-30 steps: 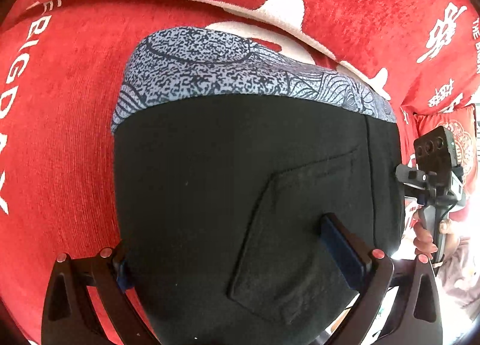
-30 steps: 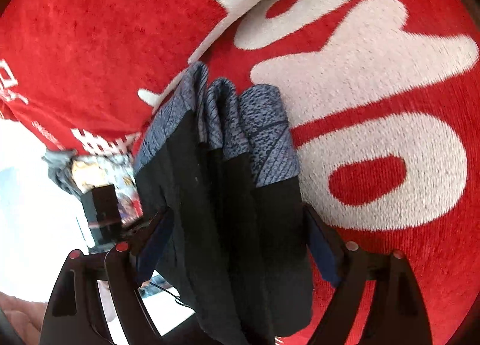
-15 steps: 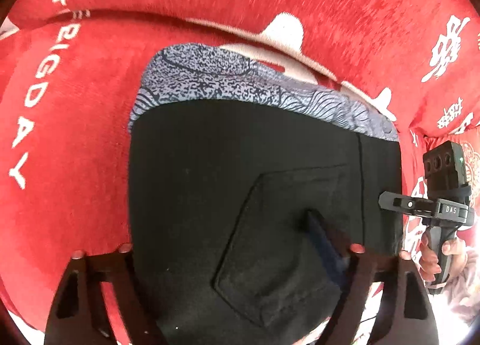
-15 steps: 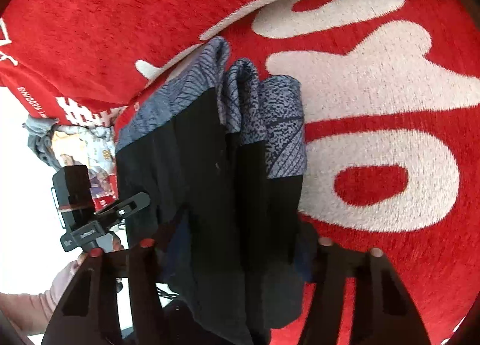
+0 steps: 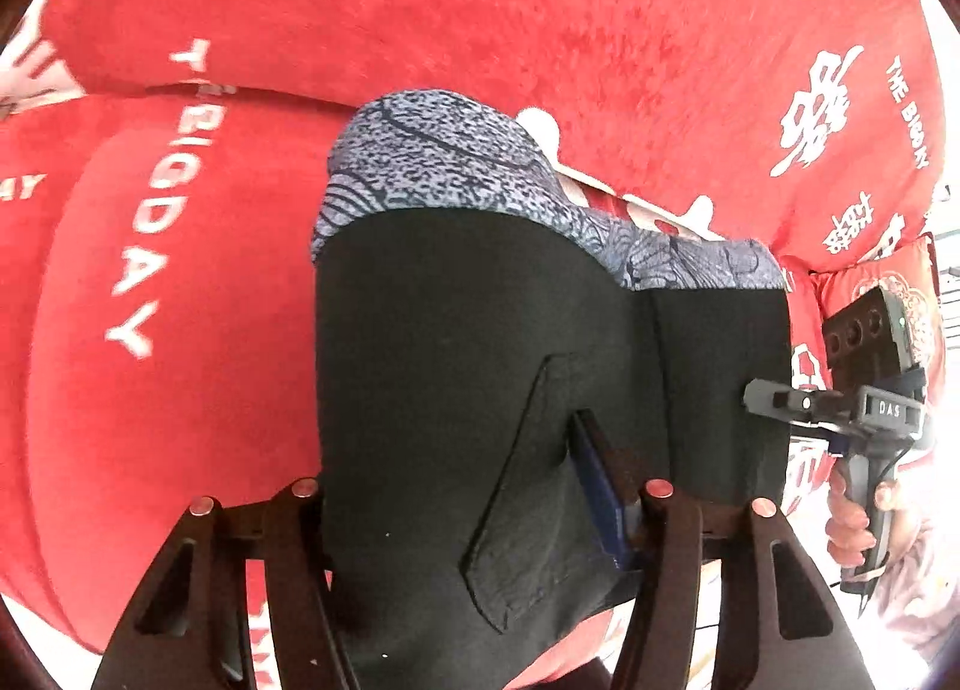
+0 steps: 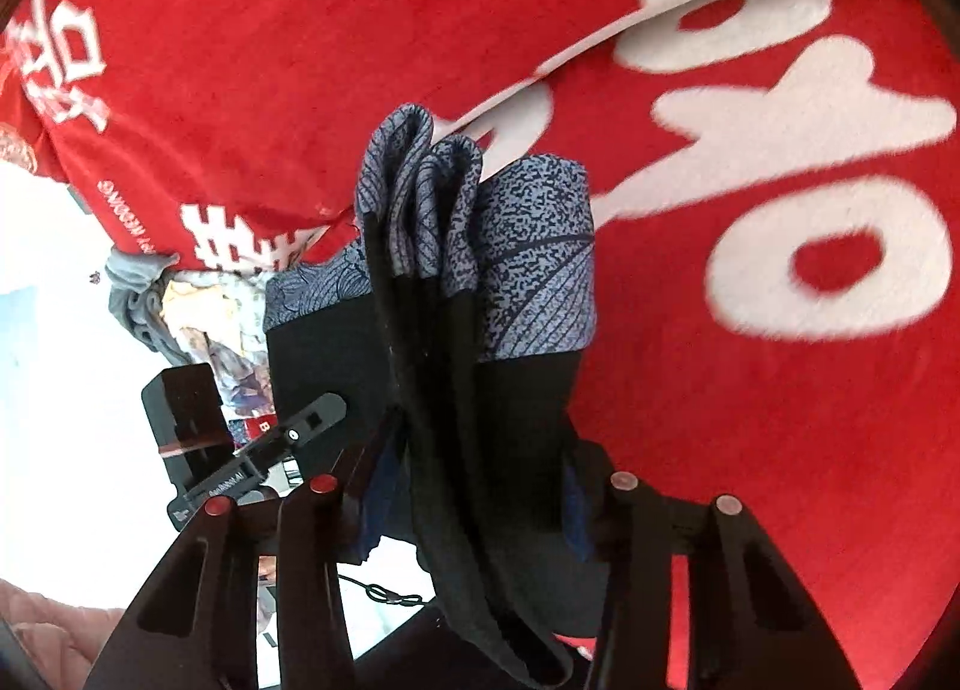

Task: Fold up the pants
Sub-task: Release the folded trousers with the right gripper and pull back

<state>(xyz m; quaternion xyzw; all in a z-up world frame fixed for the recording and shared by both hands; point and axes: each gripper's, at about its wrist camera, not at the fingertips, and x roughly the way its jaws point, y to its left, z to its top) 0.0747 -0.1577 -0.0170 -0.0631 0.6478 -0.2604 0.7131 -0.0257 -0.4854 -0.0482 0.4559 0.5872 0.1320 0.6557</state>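
Observation:
The pants (image 5: 480,342) are black with a grey-blue patterned band at the far end and a back pocket facing me. They hang folded in several layers over the red sofa. My left gripper (image 5: 474,504) is shut on the near edge of the pants beside the pocket. My right gripper (image 6: 480,480) is shut on the bunched layers of the pants (image 6: 480,330), seen edge-on. The right gripper also shows at the right edge of the left wrist view (image 5: 864,408), beside the pants' side edge.
A red plush sofa cover (image 5: 540,18) with white lettering fills the background, seat below and backrest behind. A pile of clothes (image 6: 198,306) lies past the sofa's end. A bright floor shows at the left in the right wrist view (image 6: 54,360).
Both grippers have closed tighter on the pants and lifted them back from the sofa. The cloth now hangs narrower and more bunched, and the patterned band sits farther away.

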